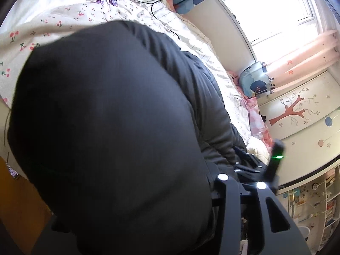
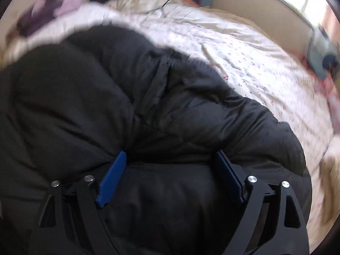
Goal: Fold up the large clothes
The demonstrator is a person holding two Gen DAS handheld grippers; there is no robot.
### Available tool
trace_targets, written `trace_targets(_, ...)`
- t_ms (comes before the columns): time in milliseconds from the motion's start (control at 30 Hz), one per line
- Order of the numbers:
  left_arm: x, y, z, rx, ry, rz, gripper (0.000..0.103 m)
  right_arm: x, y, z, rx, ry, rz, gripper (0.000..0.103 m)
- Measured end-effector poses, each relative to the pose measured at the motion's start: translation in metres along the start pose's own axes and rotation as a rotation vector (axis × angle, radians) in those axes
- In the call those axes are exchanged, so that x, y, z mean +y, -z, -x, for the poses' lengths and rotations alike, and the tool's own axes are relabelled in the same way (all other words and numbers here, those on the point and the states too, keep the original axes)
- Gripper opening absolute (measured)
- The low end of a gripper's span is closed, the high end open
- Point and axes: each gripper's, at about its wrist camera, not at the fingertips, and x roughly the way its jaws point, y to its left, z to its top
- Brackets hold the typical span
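I judge the fold about midway: the black padded coat (image 2: pixel 148 106) is bunched into a thick hump, not yet a flat packet, so smoothing and a last fold seem left. It is puffy, matte and quilted, lying on the bed (image 2: pixel 244 48) toward its near edge, over the cherry-print quilt (image 1: pixel 70 19). My right gripper (image 2: pixel 170 170) has its blue fingers (image 2: pixel 112 178) spread wide, pressed against the fabric. My left gripper (image 1: pixel 242 182) is mostly buried under cloth; I cannot tell its state.

Purple glasses (image 1: pixel 106 0) lie on the cherry-print quilt (image 1: pixel 63 19) beside a black cable (image 1: pixel 153 4)
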Motion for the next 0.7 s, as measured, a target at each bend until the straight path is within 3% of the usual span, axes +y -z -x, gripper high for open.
trace_targets(100, 0.007, -0.004, -0.004, 0.001, -0.002, 0.008, 0.044, 0.015, 0.010, 0.031, -0.075, -0.008, 0.048, 0.082)
trace_targets(167, 0.005, -0.003, -0.006, -0.004, -0.001, 0.013, 0.044, 0.032, 0.025, 0.013, 0.001, 0.014, 0.119, 0.082)
trace_targets(200, 0.002, -0.003, -0.007, -0.006, -0.003, 0.014, 0.044, 0.037, 0.031, 0.006, -0.005, 0.035, 0.158, 0.082)
trace_targets(267, -0.006, -0.004, -0.006, -0.018, -0.033, -0.003, 0.044, 0.031, 0.027, 0.008, 0.027, 0.011, 0.144, 0.082)
trace_targets(400, 0.007, -0.007, -0.007, -0.024, -0.027, 0.012, 0.044, 0.022, 0.017, 0.045, -0.074, -0.029, 0.108, 0.083)
trace_targets(500, 0.013, -0.007, -0.014, -0.015, 0.001, 0.057, 0.047, 0.035, 0.039, 0.024, 0.042, -0.038, 0.184, 0.087)
trace_targets(533, 0.011, -0.006, -0.016, -0.017, -0.006, 0.058, 0.048, 0.037, 0.044, 0.021, 0.033, -0.035, 0.212, 0.087)
trace_targets(600, 0.004, -0.005, -0.016, -0.031, -0.037, 0.031, 0.048, 0.031, 0.036, 0.029, 0.042, -0.065, 0.188, 0.087)
trace_targets(667, -0.002, -0.005, -0.015, -0.041, -0.076, -0.012, 0.048, 0.017, 0.013, 0.049, -0.043, -0.118, 0.115, 0.087)
trace_targets(700, -0.004, -0.004, -0.014, -0.044, -0.099, -0.033, 0.049, 0.011, 0.002, 0.053, -0.068, -0.099, 0.102, 0.087)
